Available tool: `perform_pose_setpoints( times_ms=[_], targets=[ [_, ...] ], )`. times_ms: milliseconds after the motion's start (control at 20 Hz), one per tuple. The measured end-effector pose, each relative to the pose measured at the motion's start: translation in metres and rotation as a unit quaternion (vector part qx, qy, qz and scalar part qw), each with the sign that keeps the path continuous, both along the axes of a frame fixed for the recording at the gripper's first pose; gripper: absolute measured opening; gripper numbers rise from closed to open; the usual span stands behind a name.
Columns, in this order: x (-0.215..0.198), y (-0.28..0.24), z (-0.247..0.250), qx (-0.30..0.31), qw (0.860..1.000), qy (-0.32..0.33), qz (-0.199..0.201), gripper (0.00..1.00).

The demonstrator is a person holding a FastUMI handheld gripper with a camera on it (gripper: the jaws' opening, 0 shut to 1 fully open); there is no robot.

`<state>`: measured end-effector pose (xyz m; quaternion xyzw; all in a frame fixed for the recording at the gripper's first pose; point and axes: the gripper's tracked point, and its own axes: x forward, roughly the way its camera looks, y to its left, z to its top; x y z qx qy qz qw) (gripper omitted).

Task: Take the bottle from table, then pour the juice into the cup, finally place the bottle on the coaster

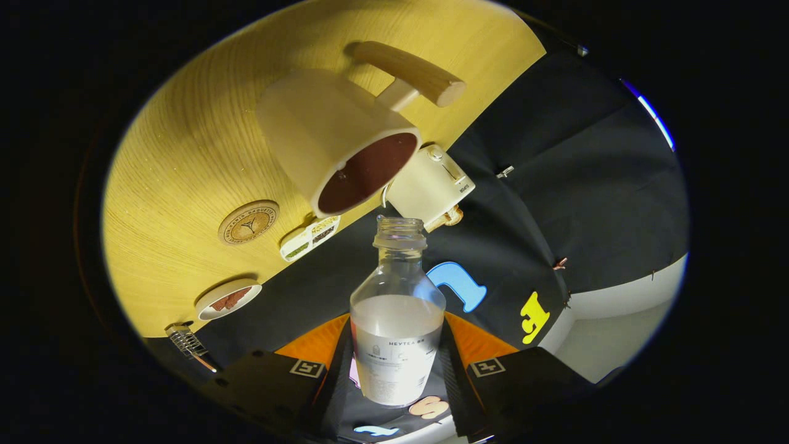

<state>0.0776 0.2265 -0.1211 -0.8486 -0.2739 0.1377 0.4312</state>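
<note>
My gripper (397, 364) is shut on a clear plastic bottle (397, 333), one finger pressing each side of its labelled lower body. The bottle has no cap and holds whitish juice up to about its shoulder. Its open mouth (400, 226) points toward a cream cup (327, 132) with a dark brown inside and a wooden handle (410, 71), which stands on the yellow wooden table (185, 160). The whole view is rolled over, so the table looks tilted. A round wooden coaster (248, 222) lies on the table beside the cup, apart from it.
A cream appliance with a knob (430, 185) sits past the cup at the table's edge. A small divided tray (310, 238), a shallow dish with brown pieces (228, 298) and a metal clip (187, 341) lie along that same edge.
</note>
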Motion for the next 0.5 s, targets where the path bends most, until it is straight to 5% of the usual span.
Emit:
perform_pose_setpoints(
  times_ms=[500],
  targets=[
    [0.0012, -0.0055, -0.0103, 0.027, 0.999, 0.035, -0.02, 0.7]
  ],
)
